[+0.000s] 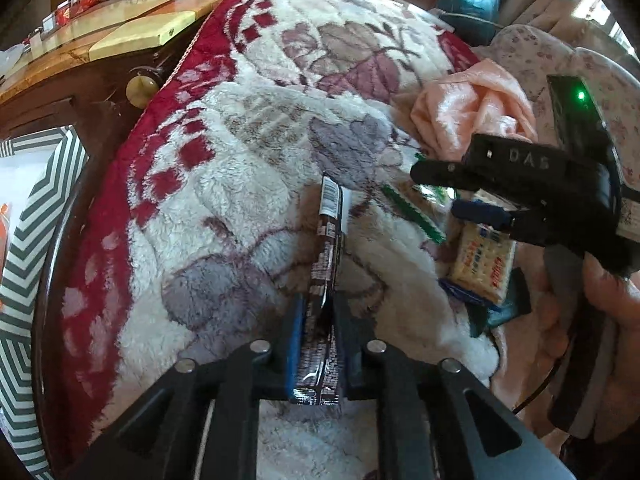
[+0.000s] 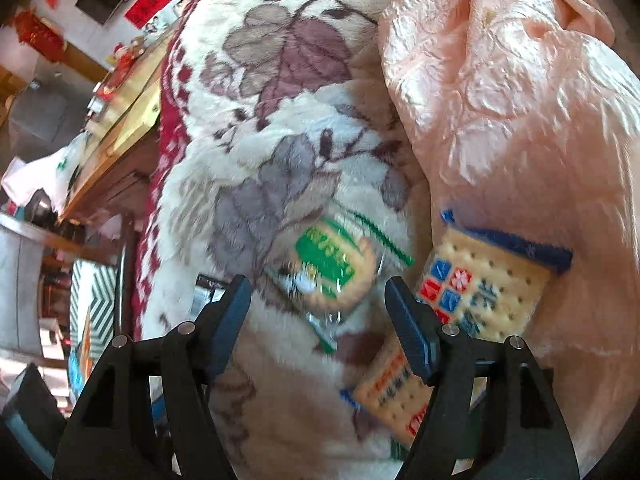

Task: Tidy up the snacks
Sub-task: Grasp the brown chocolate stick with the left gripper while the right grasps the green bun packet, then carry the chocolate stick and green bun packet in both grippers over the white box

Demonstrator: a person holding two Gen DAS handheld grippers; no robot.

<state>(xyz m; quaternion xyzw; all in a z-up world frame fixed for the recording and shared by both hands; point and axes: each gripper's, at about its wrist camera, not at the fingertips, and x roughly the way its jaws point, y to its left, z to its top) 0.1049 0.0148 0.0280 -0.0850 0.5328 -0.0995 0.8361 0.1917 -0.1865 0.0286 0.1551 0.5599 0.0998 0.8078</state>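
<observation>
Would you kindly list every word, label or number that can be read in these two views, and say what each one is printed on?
"DAS": raised letters on the right gripper, last letter uncertain.
Dark snack packet in the left gripper: barcode and print, too small to read.
Blue-edged cracker packet: characters too blurred to read.
Green-labelled biscuit packet: blurred, unreadable.
Red paper sign on the wall: unreadable.

A fleecy white blanket [image 1: 248, 184] with grey and mauve leaf prints and a dark red checked border covers most of the bed. At its far right edge a crumpled peach satin cloth [image 2: 512, 100] lies on the blanket. Beyond the red border stands a dark wooden cabinet [image 1: 100, 92] with a round pale knob [image 1: 141, 89] (its glossy yellow-brown top holds small red ornaments). A grey-and-white chevron-patterned box [image 1: 28, 240] sits beside the bed's near left edge.
</observation>
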